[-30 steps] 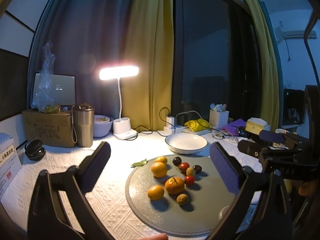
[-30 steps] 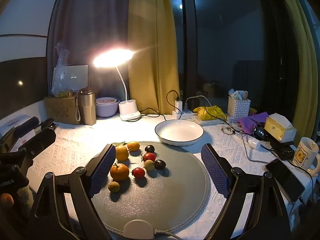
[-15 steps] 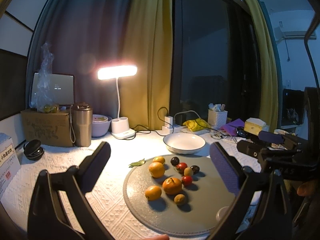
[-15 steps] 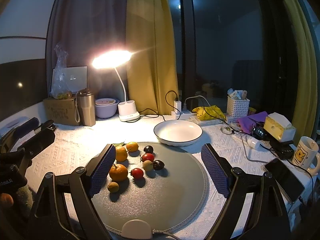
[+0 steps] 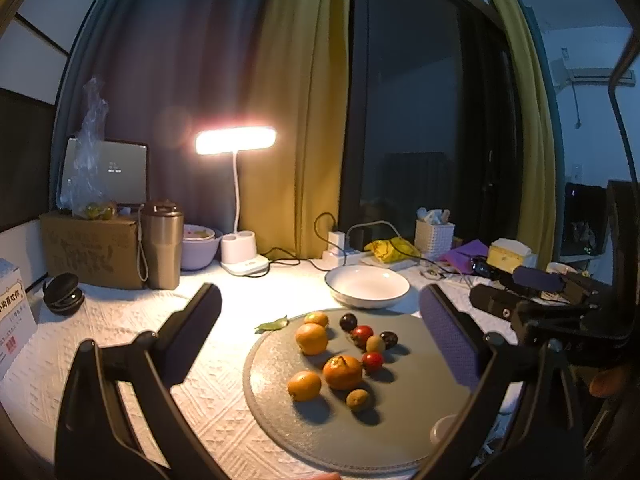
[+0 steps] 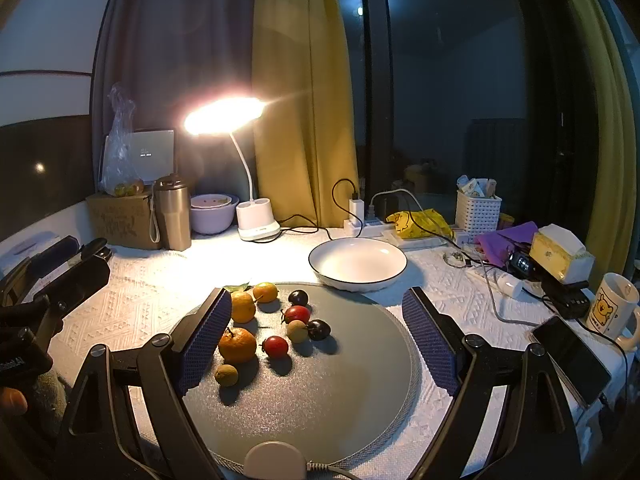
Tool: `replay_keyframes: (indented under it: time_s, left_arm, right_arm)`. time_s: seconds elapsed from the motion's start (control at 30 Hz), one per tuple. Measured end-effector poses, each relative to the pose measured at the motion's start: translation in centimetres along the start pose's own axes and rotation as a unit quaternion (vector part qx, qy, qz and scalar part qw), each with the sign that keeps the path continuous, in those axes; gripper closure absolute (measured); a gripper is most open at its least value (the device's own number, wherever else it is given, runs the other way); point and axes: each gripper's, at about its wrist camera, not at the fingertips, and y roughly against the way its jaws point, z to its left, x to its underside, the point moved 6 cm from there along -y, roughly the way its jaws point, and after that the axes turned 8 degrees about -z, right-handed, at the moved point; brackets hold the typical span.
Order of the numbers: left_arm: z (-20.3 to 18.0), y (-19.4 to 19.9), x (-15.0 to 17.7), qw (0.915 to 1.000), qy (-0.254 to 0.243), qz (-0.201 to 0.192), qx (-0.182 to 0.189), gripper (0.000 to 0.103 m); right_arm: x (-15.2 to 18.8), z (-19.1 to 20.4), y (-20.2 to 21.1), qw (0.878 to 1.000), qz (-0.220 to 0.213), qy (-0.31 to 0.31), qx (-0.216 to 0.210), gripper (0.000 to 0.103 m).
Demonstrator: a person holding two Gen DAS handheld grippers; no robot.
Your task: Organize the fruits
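Several small fruits lie on a round grey mat (image 5: 416, 412) (image 6: 360, 380): oranges (image 5: 342, 371) (image 6: 237, 345), red tomatoes (image 5: 372, 361) (image 6: 275, 346), dark plums (image 5: 348, 321) (image 6: 318, 329) and small yellow-brown fruits (image 5: 357, 399) (image 6: 226, 374). An empty white bowl (image 5: 367, 286) (image 6: 357, 265) stands just behind the mat. My left gripper (image 5: 320, 344) is open and empty, above the mat's left part. My right gripper (image 6: 316, 340) is open and empty, over the fruits; its left finger hides part of an orange.
A lit desk lamp (image 5: 236, 148) (image 6: 224, 114), a steel tumbler (image 5: 162, 244), a lilac bowl (image 6: 212, 212), a cardboard box (image 5: 92, 250), cables, a white basket (image 6: 478, 210), a phone (image 6: 572, 360) and a mug (image 6: 612, 310) stand around the white cloth.
Both grippers have drifted slightly; the fruits and bowl sit a little lower and left in the left view. Both stay open. No fruit has moved.
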Motion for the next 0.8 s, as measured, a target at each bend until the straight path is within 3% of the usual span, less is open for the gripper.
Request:
replay_keyframes:
  time_s: [0.8]
  left_arm:
    - [0.09, 0.34, 0.09, 1.0000, 0.007, 0.002, 0.006, 0.003]
  right_arm:
    - [-0.01, 0.06, -0.09, 1.000, 0.000, 0.001, -0.001, 0.014]
